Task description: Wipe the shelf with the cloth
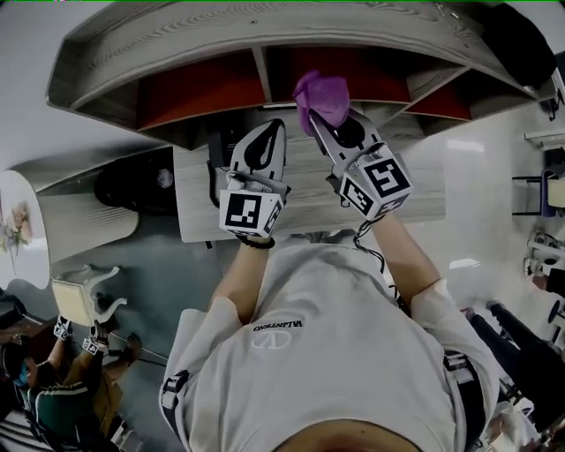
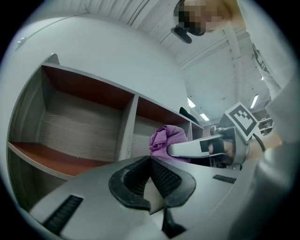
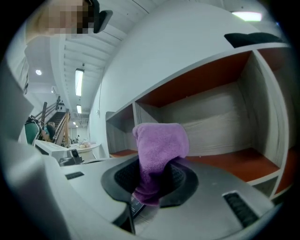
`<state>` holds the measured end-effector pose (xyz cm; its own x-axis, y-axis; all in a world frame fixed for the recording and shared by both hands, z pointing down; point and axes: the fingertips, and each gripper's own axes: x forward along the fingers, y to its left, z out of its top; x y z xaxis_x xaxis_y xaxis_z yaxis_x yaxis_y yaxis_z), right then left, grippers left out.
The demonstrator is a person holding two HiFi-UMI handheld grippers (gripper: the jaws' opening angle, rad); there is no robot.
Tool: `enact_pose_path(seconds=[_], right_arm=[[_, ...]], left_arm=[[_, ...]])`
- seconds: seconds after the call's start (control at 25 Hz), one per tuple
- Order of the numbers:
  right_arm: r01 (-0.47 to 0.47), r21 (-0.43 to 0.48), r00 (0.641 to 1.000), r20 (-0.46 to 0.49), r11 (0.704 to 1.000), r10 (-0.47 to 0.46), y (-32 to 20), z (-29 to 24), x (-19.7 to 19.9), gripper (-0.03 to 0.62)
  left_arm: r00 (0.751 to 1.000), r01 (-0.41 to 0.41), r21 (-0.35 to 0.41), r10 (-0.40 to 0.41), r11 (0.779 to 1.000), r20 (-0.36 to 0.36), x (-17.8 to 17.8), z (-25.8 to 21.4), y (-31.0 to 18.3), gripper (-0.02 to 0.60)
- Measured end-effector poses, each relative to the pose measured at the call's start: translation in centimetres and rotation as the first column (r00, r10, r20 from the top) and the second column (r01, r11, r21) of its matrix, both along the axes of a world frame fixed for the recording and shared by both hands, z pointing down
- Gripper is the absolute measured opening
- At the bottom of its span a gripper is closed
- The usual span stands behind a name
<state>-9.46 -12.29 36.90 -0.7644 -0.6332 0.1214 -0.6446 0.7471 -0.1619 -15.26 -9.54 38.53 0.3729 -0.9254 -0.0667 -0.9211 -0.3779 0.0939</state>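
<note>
A grey wooden shelf with red-brown compartment floors stands in front of me. My right gripper is shut on a purple cloth, which sticks up bunched from the jaws and hangs just before the middle compartment. In the left gripper view the cloth shows to the right, beside the shelf's upright divider. My left gripper is held beside the right one, shut and empty, below the left compartment.
A pale wood desk top lies under both grippers, with a dark object at its left. A round white table and a seated person are at the lower left. Chairs stand at the right.
</note>
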Motion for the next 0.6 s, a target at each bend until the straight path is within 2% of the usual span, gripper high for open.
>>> enact_pose_path(seconds=[0.24, 0.6], right_arm=[[0.069, 0.006, 0.997, -0.019, 0.998, -0.069, -1.5, 0.1, -2.4, 0.081], [0.135, -0.061, 0.990, -0.021, 0.989, -0.136, -3.2, 2.0, -3.7, 0.081]], left_arm=[[1.000, 0.004, -0.020, -0.004, 1.000, -0.004, 0.2, 0.8, -1.6, -0.002], [0.999, 0.048, -0.045, -0.049, 0.998, -0.007, 0.4, 1.4, -3.8, -0.002]])
